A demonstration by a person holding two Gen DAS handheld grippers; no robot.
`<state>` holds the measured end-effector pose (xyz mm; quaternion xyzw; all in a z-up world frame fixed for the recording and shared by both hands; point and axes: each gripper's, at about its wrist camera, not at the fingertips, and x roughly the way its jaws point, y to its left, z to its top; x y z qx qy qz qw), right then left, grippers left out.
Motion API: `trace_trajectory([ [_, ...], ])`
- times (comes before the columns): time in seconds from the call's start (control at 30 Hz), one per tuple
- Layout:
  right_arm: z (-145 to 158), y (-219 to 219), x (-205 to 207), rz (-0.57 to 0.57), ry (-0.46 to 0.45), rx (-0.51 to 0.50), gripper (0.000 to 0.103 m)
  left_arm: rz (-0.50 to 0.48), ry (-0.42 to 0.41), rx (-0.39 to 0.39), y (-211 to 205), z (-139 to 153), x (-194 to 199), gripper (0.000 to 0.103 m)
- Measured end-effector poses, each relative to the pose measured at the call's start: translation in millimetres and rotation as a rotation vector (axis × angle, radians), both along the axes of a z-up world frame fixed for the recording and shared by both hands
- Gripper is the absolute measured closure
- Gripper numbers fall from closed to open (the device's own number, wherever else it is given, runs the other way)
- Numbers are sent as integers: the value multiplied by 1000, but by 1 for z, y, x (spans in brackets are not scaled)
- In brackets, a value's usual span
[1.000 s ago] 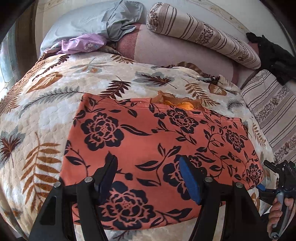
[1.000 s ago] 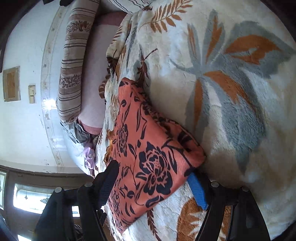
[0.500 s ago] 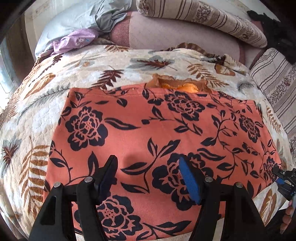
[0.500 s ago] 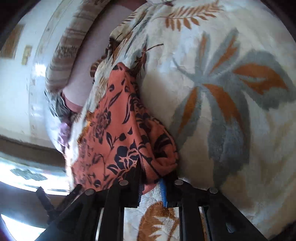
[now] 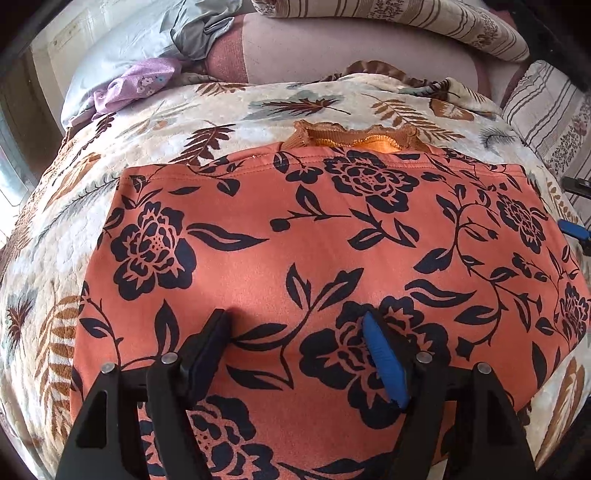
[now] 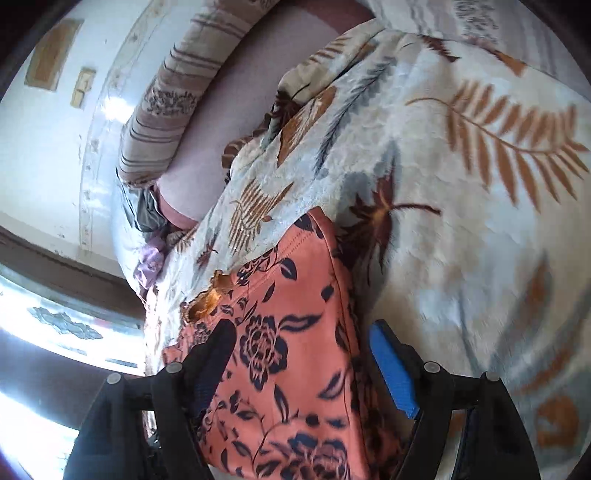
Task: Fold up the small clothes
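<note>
An orange garment with black flowers (image 5: pixel 332 251) lies flat on the leaf-print blanket (image 5: pixel 155 136). An orange ruffled edge (image 5: pixel 354 138) peeks out from under its far hem. My left gripper (image 5: pixel 295 325) hovers low over the garment's near half. Its jaws are opening and nothing is pinched between the pads. In the right wrist view the garment (image 6: pixel 295 369) lies below my right gripper (image 6: pixel 301 332), its side edge between the jaws. These jaws are opening too and the pads stand apart from the cloth. The right gripper (image 5: pixel 578 206) also shows at the garment's right edge.
Striped pillows (image 5: pixel 424 22) and a pink cushion (image 5: pixel 351 48) line the head of the bed. Grey cloth (image 5: pixel 199 26) and a lilac cloth (image 5: pixel 140 81) lie at the far left. A bright window (image 6: pixel 55 332) and a white wall (image 6: pixel 55 129) show beyond the bed.
The left gripper came lower and closer over the garment. The right gripper pinched the garment's corner half a second ago, then let go, rolled and lifted; the corner now lies flat.
</note>
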<state>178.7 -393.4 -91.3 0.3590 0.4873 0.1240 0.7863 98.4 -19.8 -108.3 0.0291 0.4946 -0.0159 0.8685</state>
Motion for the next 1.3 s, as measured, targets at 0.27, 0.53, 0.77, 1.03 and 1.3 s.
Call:
trace_trajectory([
  [0.27, -22, 38, 65, 181, 75, -146, 79, 1, -6, -21, 2, 0, -1, 28],
  [0.53, -24, 8, 59, -68, 132, -241, 59, -11, 5, -39, 5, 0, 0, 27],
  [0.77, 50, 41, -8, -46, -60, -228, 30, 68, -31, -164, 43, 36, -24, 27],
  [1.03, 5, 136, -72, 234, -39, -62, 28, 297, 39, -245, 143, 5, -73, 46],
  [1.3, -31, 120, -81, 182, -24, 81, 28, 286, 83, -217, 153, 14, -87, 65],
])
